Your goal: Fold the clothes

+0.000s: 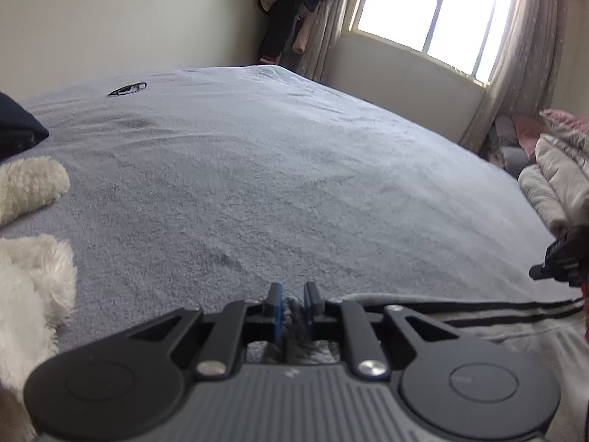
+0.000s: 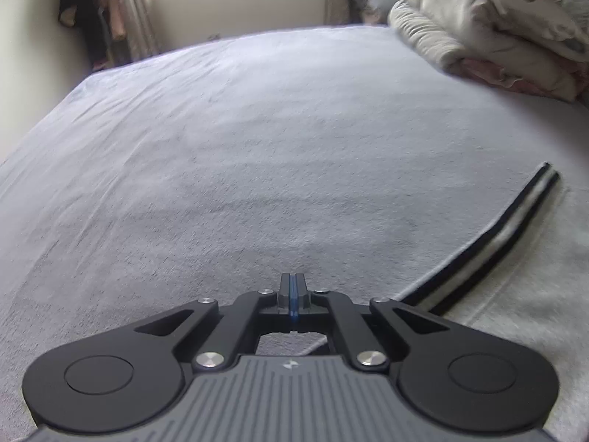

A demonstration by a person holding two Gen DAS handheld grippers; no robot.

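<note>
A light grey garment [image 1: 478,331] with a black-and-white striped band [image 2: 489,243] is seen lying on the bed [image 1: 276,184], at the near edge, below and to the right of both cameras. In the left wrist view, the left hand-held gripper [image 1: 293,305] is clamped on a bunched bit of grey fabric, which is pinched between its blue pads [image 1: 277,307]. In the right wrist view, the right hand-held gripper [image 2: 293,296] is closed with its pads pressed together; whether a thin layer of cloth is caught between them cannot be told, since nothing is seen in the gap. The striped band runs just beside it, to its right. In the left view, the right gripper's dark tip is visible at the far right edge, near the band.

The task is judged to be at an early stage. The garment appears spread largely flat, and no completed fold can be made out in either view, though most of the piece is hidden beneath the gripper bodies. An edge seems to have been taken hold of, at least on the left side, so a first fold is probably being prepared. Lifting that edge and carrying it over remains to be done, as do any further folds.

A white fluffy item [image 1: 29,287] lies at the left, and a stack of folded quilts [image 2: 497,25] is seen at the far right of the bed.
</note>
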